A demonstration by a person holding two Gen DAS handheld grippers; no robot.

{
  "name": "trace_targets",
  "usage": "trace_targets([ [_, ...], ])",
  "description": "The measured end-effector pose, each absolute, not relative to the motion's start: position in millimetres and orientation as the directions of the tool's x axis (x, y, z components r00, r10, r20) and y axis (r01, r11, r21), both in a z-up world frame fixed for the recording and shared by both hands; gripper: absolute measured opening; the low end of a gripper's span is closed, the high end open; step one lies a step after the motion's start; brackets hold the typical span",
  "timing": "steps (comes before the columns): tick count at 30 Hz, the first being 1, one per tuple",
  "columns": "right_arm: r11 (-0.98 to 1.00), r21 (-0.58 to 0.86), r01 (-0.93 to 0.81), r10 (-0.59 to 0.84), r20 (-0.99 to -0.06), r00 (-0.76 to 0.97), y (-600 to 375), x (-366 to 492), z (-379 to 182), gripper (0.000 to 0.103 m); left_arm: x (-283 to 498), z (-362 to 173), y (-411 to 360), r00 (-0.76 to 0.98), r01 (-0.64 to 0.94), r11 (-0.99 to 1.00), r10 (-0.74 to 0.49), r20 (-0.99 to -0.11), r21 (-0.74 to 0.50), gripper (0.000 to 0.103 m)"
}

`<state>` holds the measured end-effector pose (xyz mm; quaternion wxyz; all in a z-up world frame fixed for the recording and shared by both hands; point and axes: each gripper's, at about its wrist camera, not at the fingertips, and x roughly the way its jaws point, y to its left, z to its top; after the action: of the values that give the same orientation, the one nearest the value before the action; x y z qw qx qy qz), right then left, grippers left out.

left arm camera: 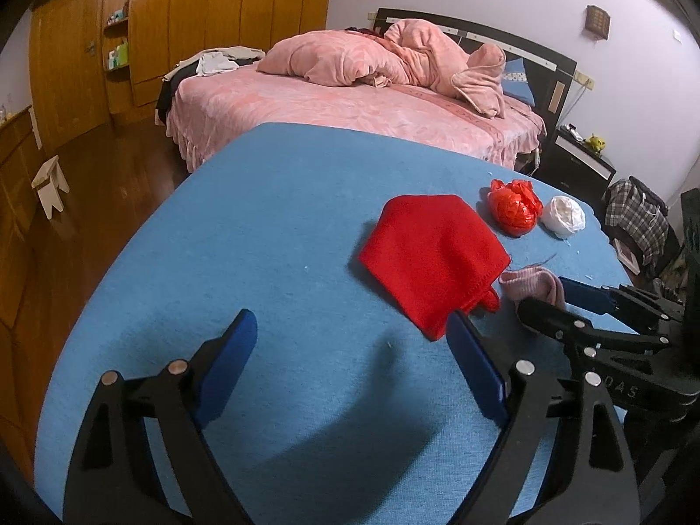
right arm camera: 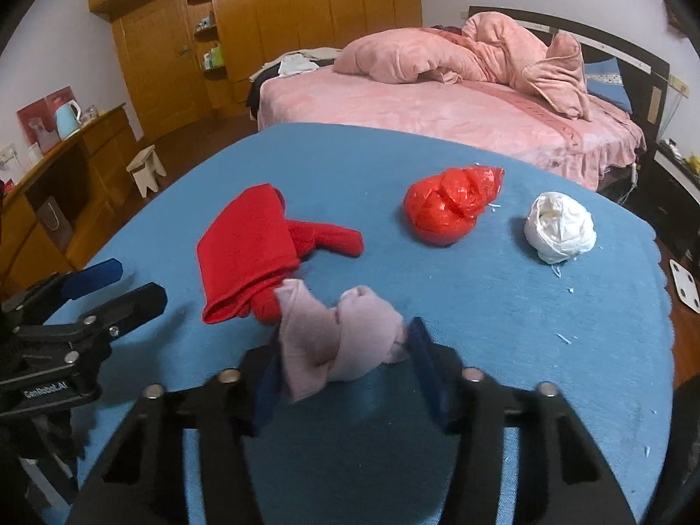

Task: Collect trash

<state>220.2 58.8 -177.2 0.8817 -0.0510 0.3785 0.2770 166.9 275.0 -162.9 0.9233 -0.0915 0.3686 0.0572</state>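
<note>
Table (right arm camera: pixel 306 162) with a blue cover, four items on it, none collected as far as either view shows; no bin or bag for the trash in sight. Left to right in the right wrist view: left gripper (right arm camera: pixel 116 284) comes in at the left edge, fingers spread wide with nothing between them. In its own view they sit over bare cover near the near edge, right fingertip just at the corner of the red cloth (left arm camera: pixel 433 253). Red cloth is folded, left of centre. Just beside it toward the near edge is the pink sock (right arm camera: pixel 341 341), bunched up, between the fingers of the right gripper (right arm camera: pixel 343 350). Both pads look pressed against it, so I read that as a grip, sock still resting on the cover, not lifted. Past centre toward the far edge: red plastic bag (right arm camera: pixel 450 210), balled up. Right of that, near the right edge: white paper wad (right arm camera: pixel 560 227). Small white scraps lie around those two. My read: the two wads are the actual trash, untouched, well apart from both grippers. Task barely started; sock looks like clearing or sorting.
</note>
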Motion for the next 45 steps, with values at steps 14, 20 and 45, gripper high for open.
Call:
trace_targets([
  [14,0.894,0.138,-0.426,0.406,-0.652,0.640,22.6,233.7,-162.2,0.039,187.7,-152.7,248.3,0.745,-0.107,0.987,-0.001,-0.667,-0.121,0.085],
  [20,0.923,0.121,-0.367,0.350,-0.662,0.663,0.0,248.8,-165.7,0.039,212.0,-160.6,227.6,0.728,-0.072,0.991,-0.028,-0.685,-0.117,0.085],
  [45,0.934,0.092,-0.345,0.310,-0.689,0.656,-10.3,252.9,-181.1,0.040,240.6,-174.5,228.7,0.673,-0.157,0.981,0.021,-0.740,-0.114,0.013],
])
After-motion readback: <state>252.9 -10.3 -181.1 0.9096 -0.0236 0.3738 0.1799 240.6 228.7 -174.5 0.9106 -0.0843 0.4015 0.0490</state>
